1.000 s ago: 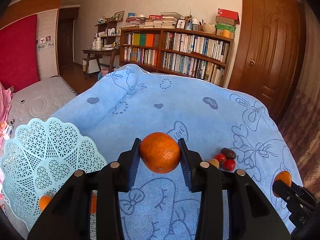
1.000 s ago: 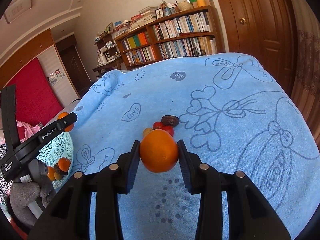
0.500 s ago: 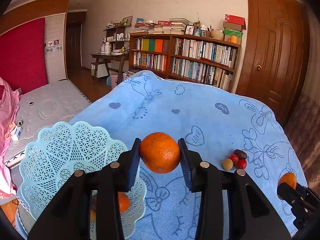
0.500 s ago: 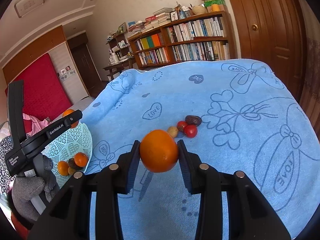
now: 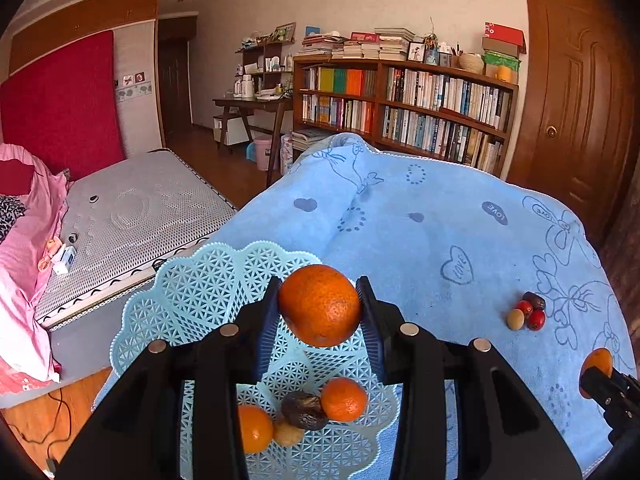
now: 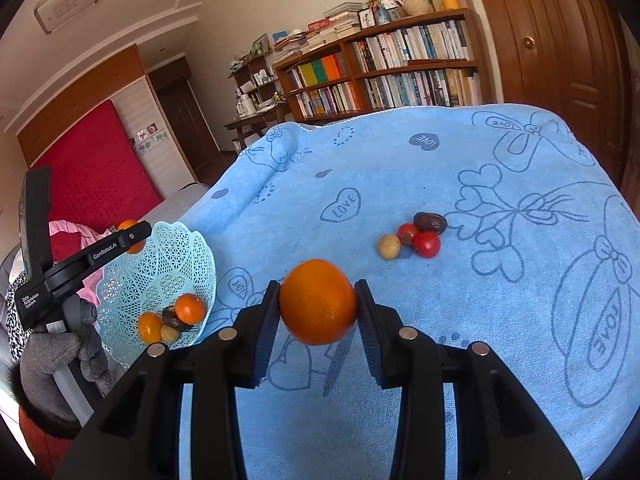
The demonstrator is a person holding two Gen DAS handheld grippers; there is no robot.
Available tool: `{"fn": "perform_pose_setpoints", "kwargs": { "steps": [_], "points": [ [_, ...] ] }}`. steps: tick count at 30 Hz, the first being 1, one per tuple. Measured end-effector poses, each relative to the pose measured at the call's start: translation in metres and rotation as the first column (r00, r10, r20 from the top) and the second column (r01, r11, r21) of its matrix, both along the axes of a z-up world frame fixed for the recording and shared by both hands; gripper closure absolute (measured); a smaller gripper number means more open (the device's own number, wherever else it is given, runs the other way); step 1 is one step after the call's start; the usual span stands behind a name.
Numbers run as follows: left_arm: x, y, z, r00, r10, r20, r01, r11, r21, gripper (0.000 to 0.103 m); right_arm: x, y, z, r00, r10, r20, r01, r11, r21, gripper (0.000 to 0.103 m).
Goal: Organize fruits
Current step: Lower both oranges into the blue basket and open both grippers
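My left gripper point(image 5: 319, 308) is shut on an orange point(image 5: 319, 305) and hangs above the pale blue lattice basket point(image 5: 192, 296). Two small oranges point(image 5: 344, 399), a dark date point(image 5: 305, 410) and a tan fruit point(image 5: 287, 435) lie in the basket's bottom. My right gripper point(image 6: 317, 305) is shut on a second orange point(image 6: 317, 301) over the blue cloth point(image 6: 460, 320). On the cloth lies a cluster: two red tomatoes point(image 6: 426, 244), a dark date point(image 6: 430, 222) and a tan fruit point(image 6: 389, 247). The right wrist view shows the basket point(image 6: 160, 268) at the left with the left gripper point(image 6: 130, 236) above it.
A gloved hand point(image 6: 52, 356) holds the left gripper's handle. The blue cloth point(image 5: 440, 240) drapes over a raised surface, with a mattress point(image 5: 132, 216) to its left. A bookshelf point(image 5: 400, 100) and a wooden door point(image 5: 576, 112) stand behind.
My left gripper has swung left with its orange, from over the cloth to above the basket. My right gripper has drawn back from the fruit cluster, still holding its orange.
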State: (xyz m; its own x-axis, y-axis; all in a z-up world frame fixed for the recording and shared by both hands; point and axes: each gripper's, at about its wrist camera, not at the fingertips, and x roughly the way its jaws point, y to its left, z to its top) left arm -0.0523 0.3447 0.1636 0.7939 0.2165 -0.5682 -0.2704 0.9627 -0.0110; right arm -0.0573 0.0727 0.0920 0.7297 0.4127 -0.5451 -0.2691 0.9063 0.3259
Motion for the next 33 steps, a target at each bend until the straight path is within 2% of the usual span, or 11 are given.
{"fn": "perform_pose_setpoints", "kwargs": {
  "steps": [7,10,12,13,15,16,28,33],
  "points": [
    [-0.001,0.024,-0.018,0.998,0.022,-0.055,-0.022,1.000,-0.005,0.064,0.000,0.015,0.000,1.000,0.031,-0.004,-0.031,0.999,-0.015,0.065],
    [-0.001,0.039,-0.027,0.996,0.041,-0.082,-0.044,0.998,-0.034,0.064,0.000,0.023,-0.001,0.999,0.045,-0.013,-0.045,0.999,-0.020,0.065],
    [-0.003,0.047,-0.030,0.994,0.053,-0.091,-0.057,0.997,-0.050,0.060,0.001,0.029,-0.002,0.998,0.059,-0.023,-0.059,0.998,-0.019,0.065],
    [-0.004,0.049,-0.029,0.995,0.055,-0.086,-0.059,0.997,-0.051,0.056,0.002,0.032,-0.003,0.997,0.066,-0.028,-0.067,0.998,-0.019,0.065],
    [-0.008,0.052,-0.024,0.996,0.060,-0.065,-0.063,0.998,-0.032,0.034,0.002,0.040,-0.003,0.996,0.082,-0.033,-0.083,0.996,-0.027,0.065],
    [-0.011,0.053,-0.020,0.997,0.061,-0.046,-0.063,0.998,-0.022,0.031,0.002,0.045,-0.003,0.995,0.090,-0.031,-0.091,0.995,-0.035,0.065],
    [-0.036,0.075,0.020,0.992,0.105,0.071,-0.106,0.994,0.011,0.020,0.013,0.109,0.002,0.975,0.216,-0.042,-0.219,0.971,-0.095,0.065],
    [-0.047,0.077,0.035,0.986,0.114,0.125,-0.118,0.993,0.029,0.008,0.028,0.144,0.007,0.961,0.272,-0.056,-0.277,0.957,-0.088,0.065]
  ]
}}
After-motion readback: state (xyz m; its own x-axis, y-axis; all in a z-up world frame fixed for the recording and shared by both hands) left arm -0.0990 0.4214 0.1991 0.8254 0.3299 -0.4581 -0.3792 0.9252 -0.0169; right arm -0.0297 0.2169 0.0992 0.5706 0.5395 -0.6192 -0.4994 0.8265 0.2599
